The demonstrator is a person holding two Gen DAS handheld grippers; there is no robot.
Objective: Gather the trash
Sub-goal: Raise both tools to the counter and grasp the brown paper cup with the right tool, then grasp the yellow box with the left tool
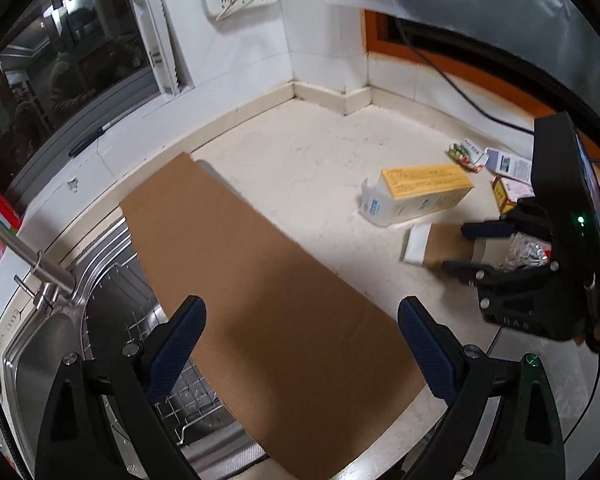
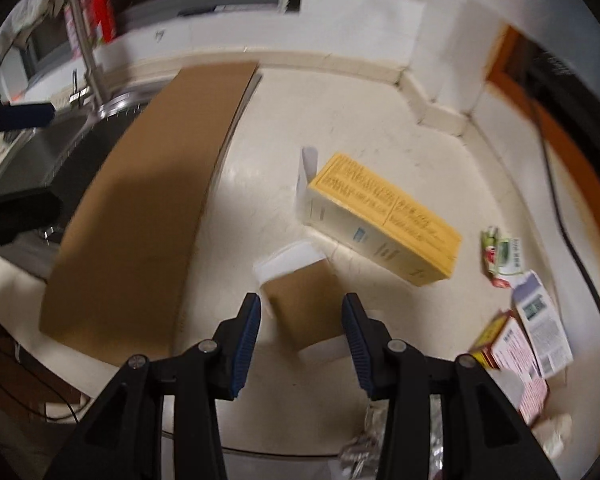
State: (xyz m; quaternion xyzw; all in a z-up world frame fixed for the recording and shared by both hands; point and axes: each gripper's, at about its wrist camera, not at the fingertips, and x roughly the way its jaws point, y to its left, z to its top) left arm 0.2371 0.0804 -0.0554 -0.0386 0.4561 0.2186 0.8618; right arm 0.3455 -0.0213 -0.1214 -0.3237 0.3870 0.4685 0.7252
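On the tabletop (image 2: 340, 128), a small brown box (image 2: 306, 304) lies just ahead of the right gripper (image 2: 302, 336), long axis along its open fingers, while the empty, open left gripper (image 1: 302, 344) hovers farther off.

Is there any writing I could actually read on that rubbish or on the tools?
"DAS": faint raised letters on the black right gripper body.
Yellow-topped white carton: black print, too blurred.
Small green-and-white packet: unreadable.
White printed leaflet: too small.
Pink-and-yellow box: too blurred.
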